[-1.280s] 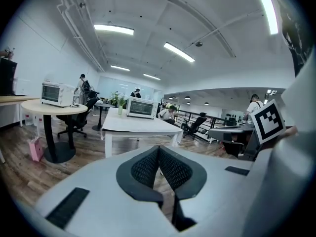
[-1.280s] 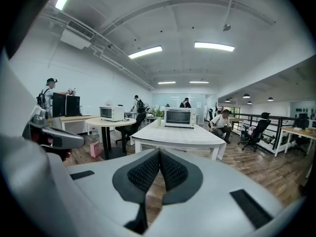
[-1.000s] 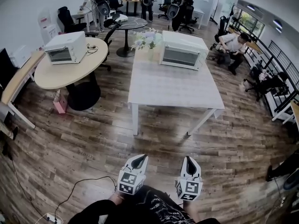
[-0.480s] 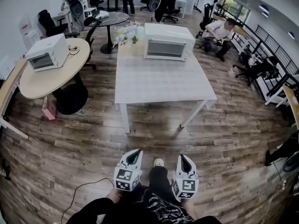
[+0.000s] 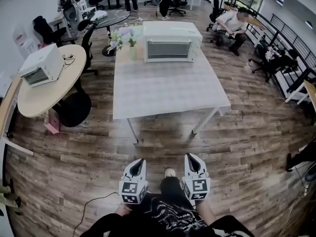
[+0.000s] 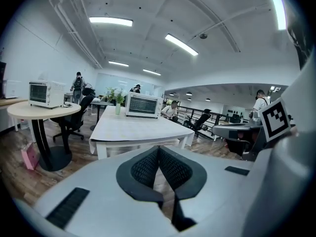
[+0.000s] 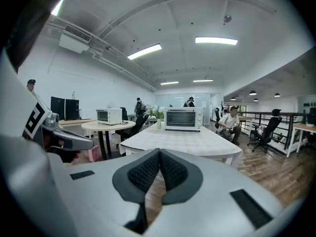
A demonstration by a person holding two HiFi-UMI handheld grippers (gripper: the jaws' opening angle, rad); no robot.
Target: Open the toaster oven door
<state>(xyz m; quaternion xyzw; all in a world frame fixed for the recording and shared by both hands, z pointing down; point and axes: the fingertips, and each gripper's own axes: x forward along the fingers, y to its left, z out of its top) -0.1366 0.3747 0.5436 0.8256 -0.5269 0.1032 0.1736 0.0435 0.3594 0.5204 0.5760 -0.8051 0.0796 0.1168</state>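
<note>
Black ribbed pads [image 6: 145, 168] meet tip to tip on both tools, so the left tool [image 5: 139, 161] and the right tool [image 5: 190, 157] are each closed on nothing. They hang side by side over the wooden floor [image 5: 74, 152], well short of the near edge of the white counter [image 5: 168, 93], with the person's shoe [image 5: 169, 172] between them and a thin cable [image 5: 94, 204] lying on the boards to their left. The counter's near and middle stretch is bare. The toaster oven [image 5: 170, 44] stands at the counter's far end, facing the person, its glass door [image 5: 169, 50] upright and closed, well apart from both tools. A vase of flowers [image 5: 131, 39] stands just beside it at the counter's far left corner. Left of the counter, a round wooden counter [image 5: 47, 88] carries a second white oven [image 5: 40, 64], and dark office chairs [image 5: 88, 38] stand between the two. Beyond the counter's far right corner a person in a light top [image 5: 232, 22] sits low near the floor, and further people stand at the back of the room.
</note>
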